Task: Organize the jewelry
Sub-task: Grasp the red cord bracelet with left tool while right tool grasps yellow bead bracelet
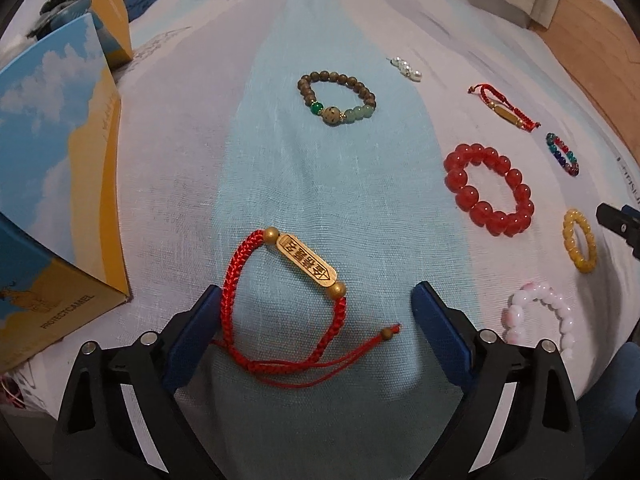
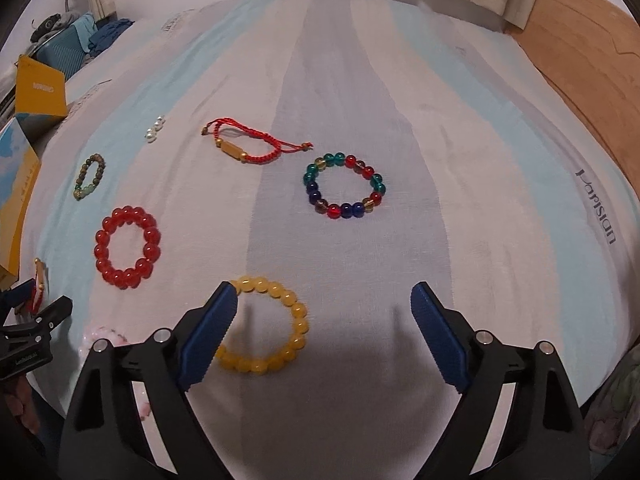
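Bracelets lie scattered over the striped bedsheet, none of them gathered yet: a red woven cord bracelet sits between the spread fingers of the left gripper, and a yellow bead bracelet lies partly inside the equally spread right gripper. Nothing is pinched, so I'd judge the sorting barely begun (the open cardboard box at left looks the likely destination).

Left hand-held gripper: I hold it low and tilted downward, blue-padded fingers spread wide, nothing between them.
Right hand-held gripper: I hold it low too, fingers wide apart, gripping nothing.
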